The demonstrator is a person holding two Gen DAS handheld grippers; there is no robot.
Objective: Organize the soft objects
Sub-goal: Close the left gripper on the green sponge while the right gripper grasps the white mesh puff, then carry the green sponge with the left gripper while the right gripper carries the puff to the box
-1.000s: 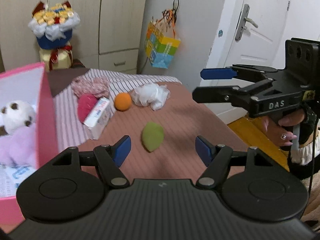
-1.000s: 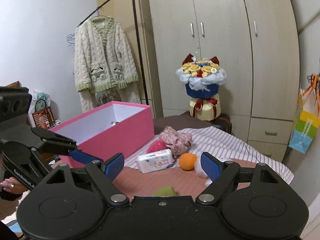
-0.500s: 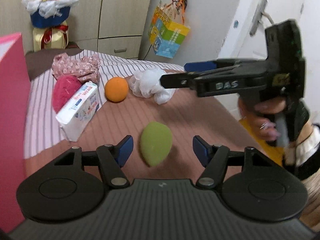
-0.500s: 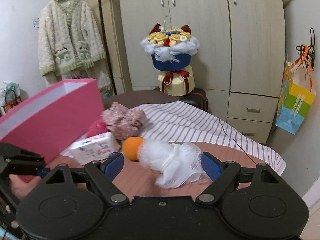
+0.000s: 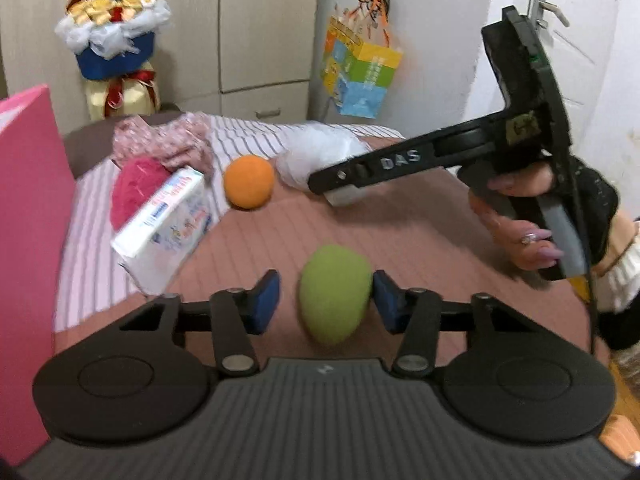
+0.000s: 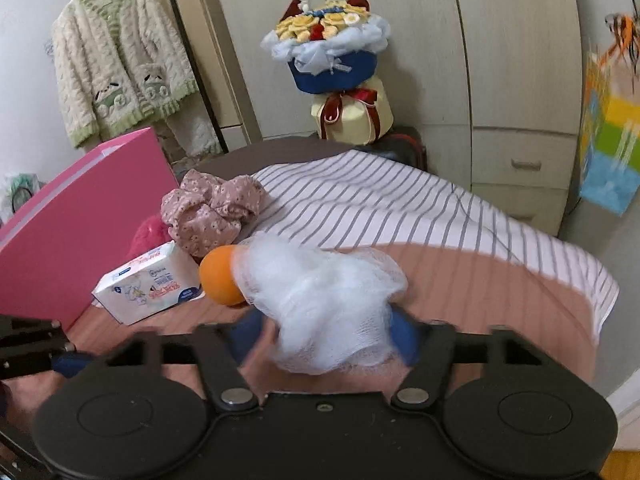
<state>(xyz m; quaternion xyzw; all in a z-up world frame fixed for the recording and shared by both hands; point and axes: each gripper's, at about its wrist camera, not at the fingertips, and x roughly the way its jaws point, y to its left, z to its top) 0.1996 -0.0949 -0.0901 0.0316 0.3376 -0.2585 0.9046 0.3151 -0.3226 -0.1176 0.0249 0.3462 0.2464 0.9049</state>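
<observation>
Left gripper [image 5: 326, 300] down over the green sponge [image 5: 335, 293] on the brown bedcover [image 5: 420, 248], jaws just closing, right pad touching, left pad short of it, not yet clamped. Right gripper [image 6: 326, 334] closing around the white mesh pouf [image 6: 320, 300] beside the orange ball [image 6: 219, 276], blurred, grip impossible to tell

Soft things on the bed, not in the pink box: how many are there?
5. Green sponge between the left gripper's fingers; white mesh puff between the right gripper's; orange ball; pink floral cloth; pink fluffy thing. More may be hidden.
</observation>
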